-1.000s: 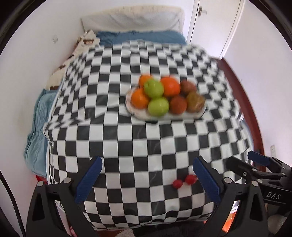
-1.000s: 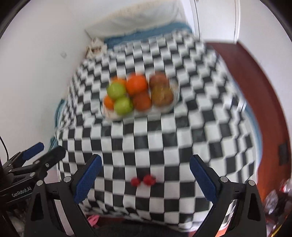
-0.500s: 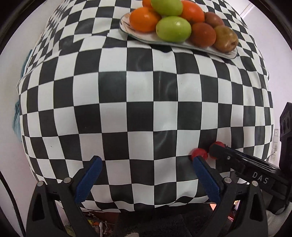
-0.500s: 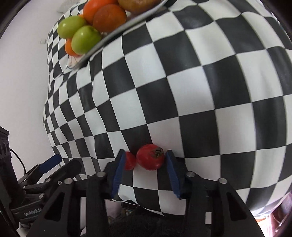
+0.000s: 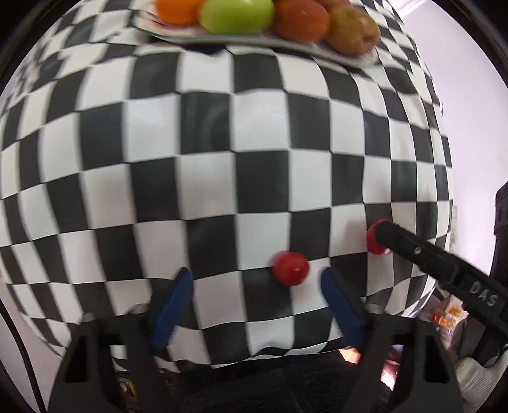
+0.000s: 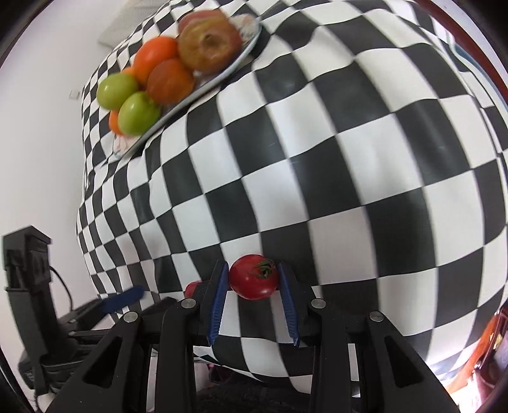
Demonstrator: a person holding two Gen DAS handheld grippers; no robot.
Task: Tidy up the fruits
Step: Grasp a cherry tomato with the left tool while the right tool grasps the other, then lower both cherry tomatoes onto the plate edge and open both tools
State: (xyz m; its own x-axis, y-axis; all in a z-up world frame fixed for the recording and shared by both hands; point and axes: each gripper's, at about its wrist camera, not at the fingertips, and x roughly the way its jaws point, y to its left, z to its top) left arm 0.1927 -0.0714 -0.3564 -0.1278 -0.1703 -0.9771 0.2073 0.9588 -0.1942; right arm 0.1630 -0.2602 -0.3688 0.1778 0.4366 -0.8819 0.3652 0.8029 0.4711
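Two small red tomatoes lie near the front edge of a checkered cloth. My right gripper point(image 6: 254, 281) is shut on one tomato point(image 6: 254, 281), blue pads pressing both its sides. In the left wrist view that tomato point(image 5: 375, 241) shows half hidden behind the right gripper's black finger point(image 5: 412, 251). The other tomato point(image 5: 290, 268) sits between the blue pads of my left gripper point(image 5: 254, 279), nearer the right pad; the jaws are closing and the pads do not touch it. In the right wrist view this second tomato point(image 6: 192, 288) peeks out just left of the fingers.
A white plate point(image 5: 197, 35) at the far side of the cloth holds oranges, green apples point(image 5: 236, 16) and brownish-red fruit point(image 6: 208, 44). The cloth drops off at the front edge close to both grippers. A white-gloved hand point(image 5: 473, 378) shows at the lower right.
Both grippers came down to the cloth's front edge. The right gripper shut on one tomato. The left gripper's jaws narrowed around the other tomato, which now lies apart from the first.
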